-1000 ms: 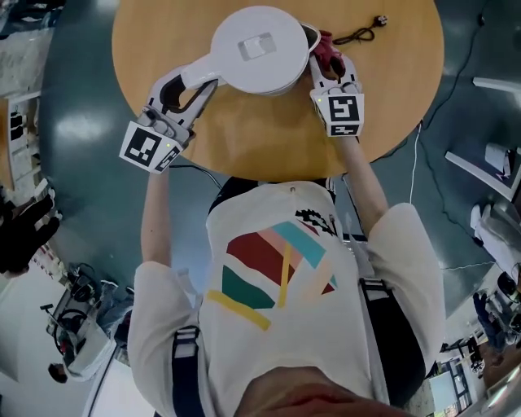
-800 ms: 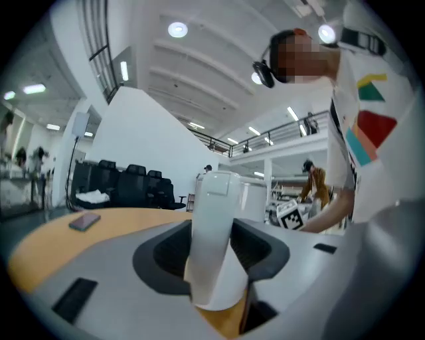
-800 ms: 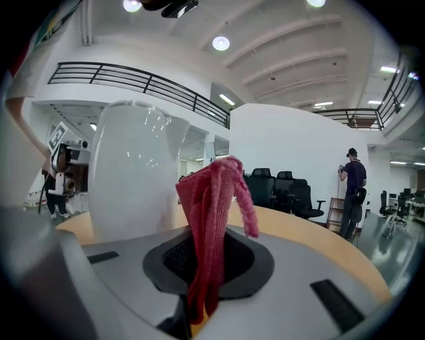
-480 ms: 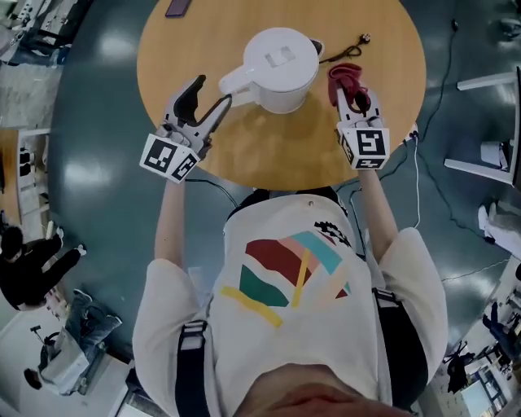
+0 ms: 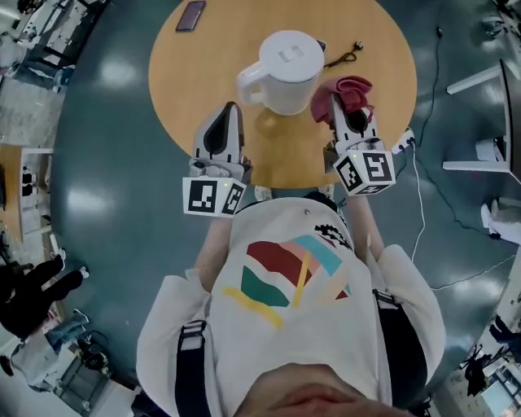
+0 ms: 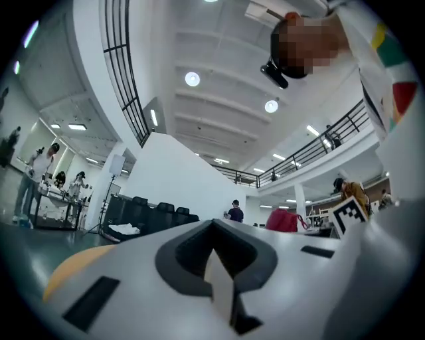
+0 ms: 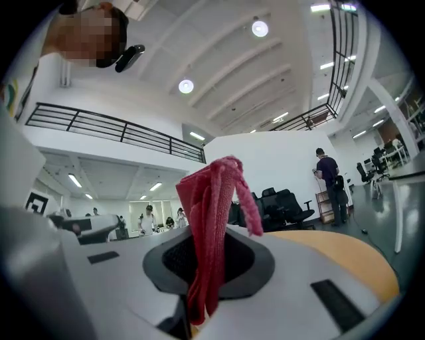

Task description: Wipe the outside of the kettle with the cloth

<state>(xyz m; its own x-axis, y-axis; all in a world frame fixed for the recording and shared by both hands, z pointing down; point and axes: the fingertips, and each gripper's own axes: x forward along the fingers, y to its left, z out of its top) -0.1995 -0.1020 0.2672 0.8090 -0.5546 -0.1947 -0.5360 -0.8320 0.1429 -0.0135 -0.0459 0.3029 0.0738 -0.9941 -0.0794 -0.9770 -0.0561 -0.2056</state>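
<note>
1. Nearest the head camera, a white shirt with a red, green, yellow and pale-blue print point(image 5: 285, 269) fills the lower half of the head view. Both forearms reach forward from it.
2. Just past the shirt, the left gripper point(image 5: 231, 110) hangs over the near edge of the round, tan wooden bench point(image 5: 187, 73). Its black-and-white marker cube point(image 5: 213, 197) faces the person. Its grey fingers point(image 6: 133, 292) have just been closing and now meet along one seam, with nothing between them.
3. To the right, at about the same depth, is the right gripper point(image 5: 352, 116), its own cube tilted. Its fingers are clamped on a red, fuzzy terry cloth point(image 7: 211, 219), which stands up in a folded bunch past the fingertips.
4. Beyond those fingertips, the bunched cloth shows just beside the right flank of a white plastic kettle with a flat round lid point(image 5: 286, 61). Whether the two touch cannot be told from above.
5. The kettle stands upright near the middle of the bench, its handle point(image 5: 251, 81) turned toward the near left. The left gripper is near that handle but apart from it.
6. Behind the kettle, a thin black cable with a plug point(image 5: 342, 55) lies on the bench at the far right. A dark flat phone point(image 5: 191, 15) lies near the far left edge.
7. Around the bench spreads a glossy grey-green floor point(image 5: 106, 163). Farthest off, the right gripper view shows a white hall with black office chairs point(image 7: 287, 198) and a person in a dark top point(image 7: 325, 169) standing.
</note>
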